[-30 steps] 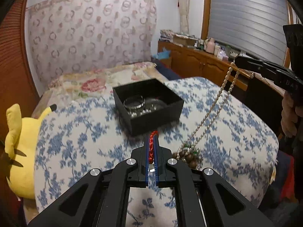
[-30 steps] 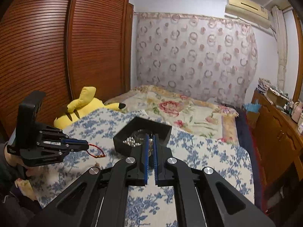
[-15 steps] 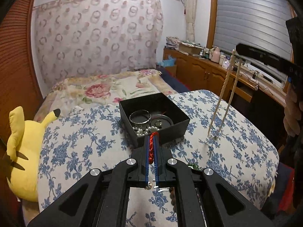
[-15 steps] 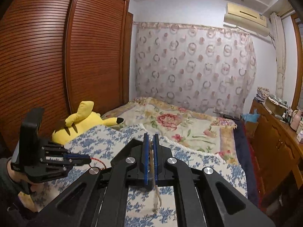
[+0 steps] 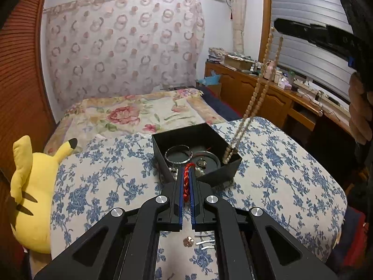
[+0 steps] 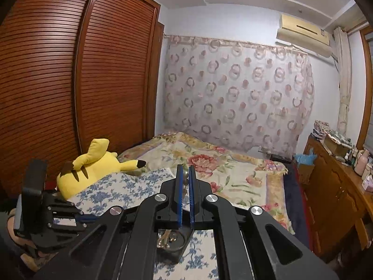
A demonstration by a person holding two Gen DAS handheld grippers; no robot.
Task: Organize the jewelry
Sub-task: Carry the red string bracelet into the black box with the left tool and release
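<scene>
My left gripper is shut on a red braided cord bracelet, just short of the near wall of the open black box. The box holds a silver bangle and pearls. At the upper right my right gripper is raised and shut on a long beige bead necklace, whose lower end dangles at the box's right corner. In the right wrist view the beads show between the right gripper's blue pads, with the box below them and the left gripper at the lower left.
The box sits on a blue-flowered blanket. A small rose-coloured earring and silver clips lie under my left gripper. A yellow plush toy rests at the left edge. A wooden dresser runs along the right, and a hand holds the right gripper.
The right gripper has risen with the necklace, lifting it off the blanket until its end hangs at the box. The left gripper with the red bracelet has drawn closer to the box.
</scene>
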